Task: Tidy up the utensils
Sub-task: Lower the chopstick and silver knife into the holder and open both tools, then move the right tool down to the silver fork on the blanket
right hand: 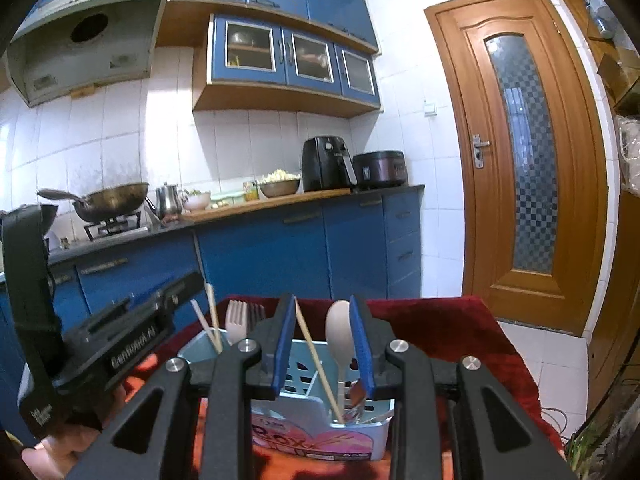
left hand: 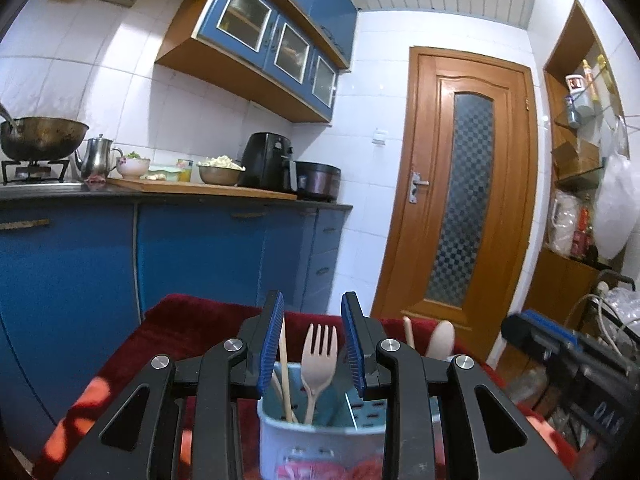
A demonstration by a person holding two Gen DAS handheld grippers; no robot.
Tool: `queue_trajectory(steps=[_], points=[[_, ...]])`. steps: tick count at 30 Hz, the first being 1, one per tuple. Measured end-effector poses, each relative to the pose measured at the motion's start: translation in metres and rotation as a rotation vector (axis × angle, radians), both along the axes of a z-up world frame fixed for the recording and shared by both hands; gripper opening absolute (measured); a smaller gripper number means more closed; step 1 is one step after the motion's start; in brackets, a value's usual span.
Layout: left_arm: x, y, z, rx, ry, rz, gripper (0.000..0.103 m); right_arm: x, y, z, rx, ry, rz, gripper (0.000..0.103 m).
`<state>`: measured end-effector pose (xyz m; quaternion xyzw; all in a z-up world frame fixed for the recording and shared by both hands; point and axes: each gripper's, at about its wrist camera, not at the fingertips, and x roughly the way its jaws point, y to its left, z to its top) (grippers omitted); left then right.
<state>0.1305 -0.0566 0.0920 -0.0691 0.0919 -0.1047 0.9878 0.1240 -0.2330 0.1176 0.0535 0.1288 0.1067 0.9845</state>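
Note:
A light blue slotted caddy (left hand: pixel 320 432) stands on a red cloth (left hand: pixel 188 320). In the left wrist view a pale fork (left hand: pixel 319 354) and chopsticks (left hand: pixel 285 368) stand upright in it. My left gripper (left hand: pixel 312 296) is open around them, and its blue pads touch neither. In the right wrist view the same caddy (right hand: pixel 304 368) holds a pale spoon (right hand: pixel 339 330) and a leaning chopstick (right hand: pixel 316 356). My right gripper (right hand: pixel 322 300) is open, with the spoon close beside its right pad. The fork (right hand: pixel 236 320) shows further left in that view.
Blue cabinets run behind, under a counter (right hand: pixel 280 200) with a wok (right hand: pixel 112 196), a kettle (right hand: pixel 168 198), bowls, an air fryer (right hand: pixel 326 164) and a rice cooker (right hand: pixel 380 170). A wooden door (right hand: pixel 520 152) stands at the right. Shelves and cables (left hand: pixel 600 320) crowd the far right.

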Motion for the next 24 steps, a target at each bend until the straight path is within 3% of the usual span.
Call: queue_trajectory(steps=[9, 24], points=[[-0.04, 0.008, 0.004, 0.033, 0.051, -0.026, 0.03, -0.032, 0.004, 0.006, 0.016, 0.012, 0.019, 0.031], [-0.082, 0.032, -0.018, 0.08, 0.216, -0.017, 0.03, -0.075, 0.001, -0.024, 0.068, 0.147, 0.018, 0.032]])
